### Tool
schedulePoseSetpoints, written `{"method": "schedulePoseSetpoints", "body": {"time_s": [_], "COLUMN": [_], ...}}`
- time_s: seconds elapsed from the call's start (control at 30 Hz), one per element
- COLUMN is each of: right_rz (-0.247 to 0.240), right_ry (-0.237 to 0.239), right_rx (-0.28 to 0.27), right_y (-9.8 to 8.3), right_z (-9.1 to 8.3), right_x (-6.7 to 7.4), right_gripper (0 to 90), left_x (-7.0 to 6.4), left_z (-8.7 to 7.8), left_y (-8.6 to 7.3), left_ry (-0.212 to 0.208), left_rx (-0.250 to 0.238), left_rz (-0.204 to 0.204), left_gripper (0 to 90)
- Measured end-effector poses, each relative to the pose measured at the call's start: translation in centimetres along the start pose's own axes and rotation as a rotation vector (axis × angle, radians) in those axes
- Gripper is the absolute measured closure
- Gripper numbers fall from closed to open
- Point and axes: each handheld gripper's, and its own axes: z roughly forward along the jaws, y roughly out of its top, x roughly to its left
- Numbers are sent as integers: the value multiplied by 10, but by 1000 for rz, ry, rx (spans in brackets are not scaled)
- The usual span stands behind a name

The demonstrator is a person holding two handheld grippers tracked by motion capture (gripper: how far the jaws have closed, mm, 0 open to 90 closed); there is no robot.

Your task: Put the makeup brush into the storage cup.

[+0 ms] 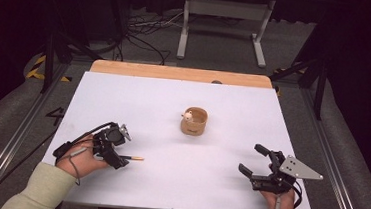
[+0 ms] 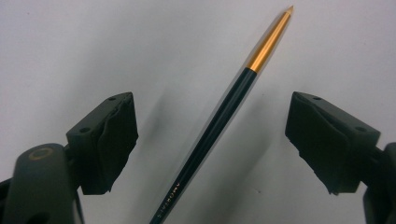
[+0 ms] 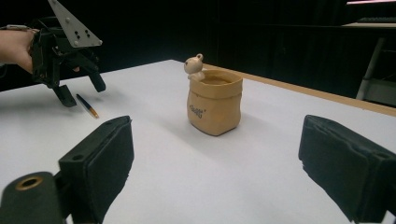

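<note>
Left gripper (image 1: 119,155): jaws spread wide astride the pen (image 2: 219,116), untouched.
Right gripper (image 1: 255,162): jaws held wide, nothing gripped.
Pen holder (image 1: 194,121): stood mid-table (image 1: 174,98).

High view looks down on the whole table (image 1: 138,101). Left gripper view hangs close over the pen (image 2: 219,116); right gripper view sits low, sharing the pot (image 3: 215,100).

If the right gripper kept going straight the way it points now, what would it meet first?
Probably the tan sack-shaped pot with a small bear figure on its rim, which stands nearly centred ahead of the open right gripper. Bare white table lies between; depth is uncertain.
</note>
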Motion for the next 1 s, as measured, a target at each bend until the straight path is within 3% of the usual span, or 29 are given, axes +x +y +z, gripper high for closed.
{"method": "schedulePoseSetpoints", "body": {"time_s": [0.23,0.3,0.7,1.0], "right_rz": [0,7,9,1], "right_ry": [6,7,7,9], "right_rx": [2,2,1,4], "right_y": [0,0,0,0], "right_z": [0,0,-1,0], "right_x": [0,-1,-1,0], "right_gripper": [133,139,144,144], "left_x": [1,1,-2,-7], "left_z": [2,2,4,2], "left_y": [0,0,1,4], "left_ry": [-21,-33,-31,-33], "left_rx": [2,14,40,64], "left_rz": [6,9,32,79], "left_gripper": [278,342,497,731]}}
